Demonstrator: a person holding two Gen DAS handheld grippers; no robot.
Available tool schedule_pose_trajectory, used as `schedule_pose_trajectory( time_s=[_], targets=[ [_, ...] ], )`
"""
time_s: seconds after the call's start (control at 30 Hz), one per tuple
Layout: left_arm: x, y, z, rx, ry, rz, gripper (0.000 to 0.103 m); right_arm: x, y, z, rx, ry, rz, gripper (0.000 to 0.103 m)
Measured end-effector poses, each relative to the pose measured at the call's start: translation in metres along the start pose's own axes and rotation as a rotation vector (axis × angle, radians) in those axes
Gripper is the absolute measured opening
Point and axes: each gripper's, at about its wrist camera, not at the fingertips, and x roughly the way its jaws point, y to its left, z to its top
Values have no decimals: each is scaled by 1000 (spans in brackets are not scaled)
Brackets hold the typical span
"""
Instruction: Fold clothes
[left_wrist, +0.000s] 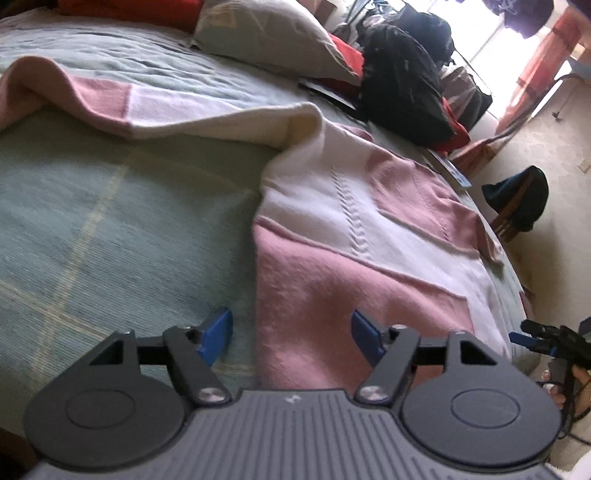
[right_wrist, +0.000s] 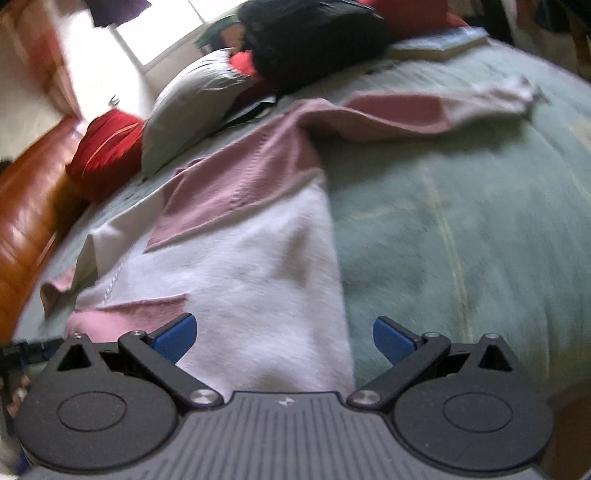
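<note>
The pink and white sweater (left_wrist: 362, 236) is lying spread on the green bedspread (left_wrist: 110, 221), its body running from the near edge toward the far side, with 1 sleeve (left_wrist: 155, 107) stretching off to the left in the left wrist view. In the right wrist view the same sleeve (right_wrist: 424, 110) is reaching far right.

The left gripper (left_wrist: 291, 338) is hovering with its 2 blue pads spread apart, nothing between them, above the sweater's near left edge. The right gripper (right_wrist: 284, 339) is likewise standing wide and empty over the near hem.

The likely trouble: both views are blurring, so a pinch made now could be landing on the bedspread along with the knit, or catching only 1 layer, leaving the fold crooked. The sleeve is also lying humped and could be dragging as the body is lifted.
</note>
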Motion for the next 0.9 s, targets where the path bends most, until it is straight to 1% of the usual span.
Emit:
schedule_pose_trajectory(
  time_s=[0.07, 0.17, 0.23, 0.3, 0.37, 0.4, 0.47, 0.53, 0.6, 0.63, 0.67, 0.7, 0.73, 0.8, 0.83, 0.9],
  targets=[
    [-1, -3, -5, 4, 1, -15, 71, 3, -9, -3, 41, 1, 25, 103],
    [-3, -7, -13, 8, 3, -39, 71, 8, -13, -4, 50, -3, 67, 103],
    [-4, -9, -16, 11, 2, -45, 71, 11, -16, -3, 63, -7, 99, 103],
    [-6, -10, -16, 1, 3, -41, 70, 10, -15, -2, 67, -10, 106, 103],
    [-9, -17, -12, 8, 8, -9, 70, 6, -4, 0, 16, -20, 82, 103],
    [-11, -24, -10, 36, 8, 18, 70, 2, 6, -1, -47, -28, 68, 103],
    [-15, -43, -8, 146, 10, 81, 70, -6, 29, -3, -192, -45, 38, 103],
    [-18, -69, -10, 292, 8, 146, 71, -10, 55, -7, -342, -49, 32, 101],
    [-22, -97, -15, 443, -5, 202, 72, -12, 77, -12, -469, -41, 43, 89],
    [-24, -109, -18, 504, -16, 215, 73, -11, 86, -15, -515, -29, 59, 86],
    [-26, -121, -23, 555, -23, 210, 75, -10, 95, -17, -560, -17, 75, 84],
    [-28, -132, -28, 601, -28, 199, 78, -8, 103, -20, -596, -5, 91, 83],
    [-30, -143, -34, 644, -27, 176, 83, -7, 110, -23, -629, 6, 108, 82],
    [-28, -160, -48, 725, -19, 134, 88, -3, 122, -30, -681, 35, 135, 82],
    [-23, -168, -58, 780, -9, 125, 88, -1, 128, -34, -707, 49, 148, 82],
    [-10, -182, -76, 897, 4, 149, 88, 1, 136, -42, -753, 77, 170, 82]
  ],
)
